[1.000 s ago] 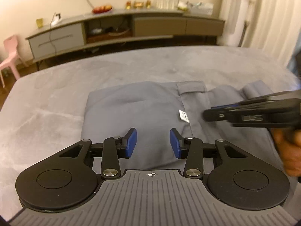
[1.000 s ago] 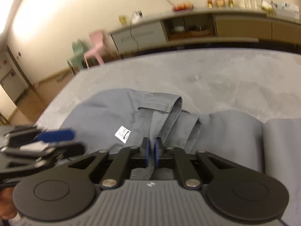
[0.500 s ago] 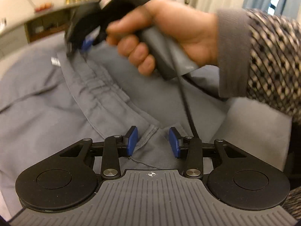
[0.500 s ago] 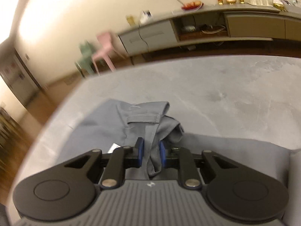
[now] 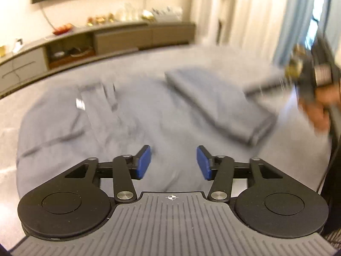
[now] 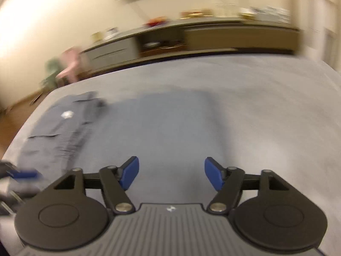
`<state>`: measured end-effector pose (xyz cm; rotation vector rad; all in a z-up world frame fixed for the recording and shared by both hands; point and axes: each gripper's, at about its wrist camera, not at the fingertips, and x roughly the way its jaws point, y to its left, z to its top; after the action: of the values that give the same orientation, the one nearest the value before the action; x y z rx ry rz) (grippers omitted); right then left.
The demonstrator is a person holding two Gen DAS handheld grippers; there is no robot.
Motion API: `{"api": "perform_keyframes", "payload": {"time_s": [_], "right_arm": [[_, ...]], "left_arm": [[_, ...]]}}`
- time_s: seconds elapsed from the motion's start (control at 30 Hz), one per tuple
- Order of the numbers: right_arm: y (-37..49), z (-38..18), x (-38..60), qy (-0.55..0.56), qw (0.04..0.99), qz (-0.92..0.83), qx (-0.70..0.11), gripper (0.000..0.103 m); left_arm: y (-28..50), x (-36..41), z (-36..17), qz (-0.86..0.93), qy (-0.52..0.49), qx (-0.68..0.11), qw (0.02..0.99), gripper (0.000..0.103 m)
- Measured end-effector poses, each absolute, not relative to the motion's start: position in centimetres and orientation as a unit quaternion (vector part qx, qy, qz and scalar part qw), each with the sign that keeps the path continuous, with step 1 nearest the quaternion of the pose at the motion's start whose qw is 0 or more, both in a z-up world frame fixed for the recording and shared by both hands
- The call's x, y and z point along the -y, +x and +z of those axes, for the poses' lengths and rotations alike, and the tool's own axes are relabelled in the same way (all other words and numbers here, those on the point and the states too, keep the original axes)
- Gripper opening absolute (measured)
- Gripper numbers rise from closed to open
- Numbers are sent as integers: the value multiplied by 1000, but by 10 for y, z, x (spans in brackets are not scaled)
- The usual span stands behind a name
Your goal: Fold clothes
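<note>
1. My left gripper (image 5: 173,163) and right gripper (image 6: 171,176) both hang released, jaws wide, holding nothing.
2. Beyond them the grey trousers (image 5: 89,132) lie on the tabletop (image 6: 266,98), legs doubled back beside the white label (image 5: 80,104).
3. Soft, limp, light cloth, I judge; best pinched at hems or waistband.

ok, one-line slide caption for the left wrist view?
Open left gripper above partly folded grey trousers on grey table.

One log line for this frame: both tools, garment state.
left tool: open, empty | right tool: open, empty | grey garment: flat on table, part folded | frames blurred
</note>
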<state>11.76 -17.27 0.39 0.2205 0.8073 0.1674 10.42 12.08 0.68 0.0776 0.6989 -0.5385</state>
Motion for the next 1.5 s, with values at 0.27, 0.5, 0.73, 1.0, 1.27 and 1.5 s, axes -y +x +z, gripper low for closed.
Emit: {"api": "perform_keyframes", "payload": {"time_s": [0.27, 0.5, 0.73, 1.0, 1.27, 1.5], "right_arm": [[117, -27, 168, 78, 907, 82, -405, 28], [76, 2, 137, -23, 950, 128, -285, 12], [91, -3, 138, 0, 941, 101, -322, 15], [94, 11, 176, 118, 930, 94, -334, 57], [96, -9, 178, 101, 921, 80, -367, 58], [86, -2, 183, 116, 924, 91, -352, 62]], "left_arm": [[174, -27, 32, -252, 5, -385, 888, 71], [239, 100, 20, -263, 80, -462, 843, 77], [241, 102, -7, -217, 106, -468, 850, 74], [238, 28, -42, -179, -36, -474, 862, 73], [236, -9, -56, -161, -105, -461, 866, 11], [207, -42, 6, -210, -127, -402, 882, 0]]}}
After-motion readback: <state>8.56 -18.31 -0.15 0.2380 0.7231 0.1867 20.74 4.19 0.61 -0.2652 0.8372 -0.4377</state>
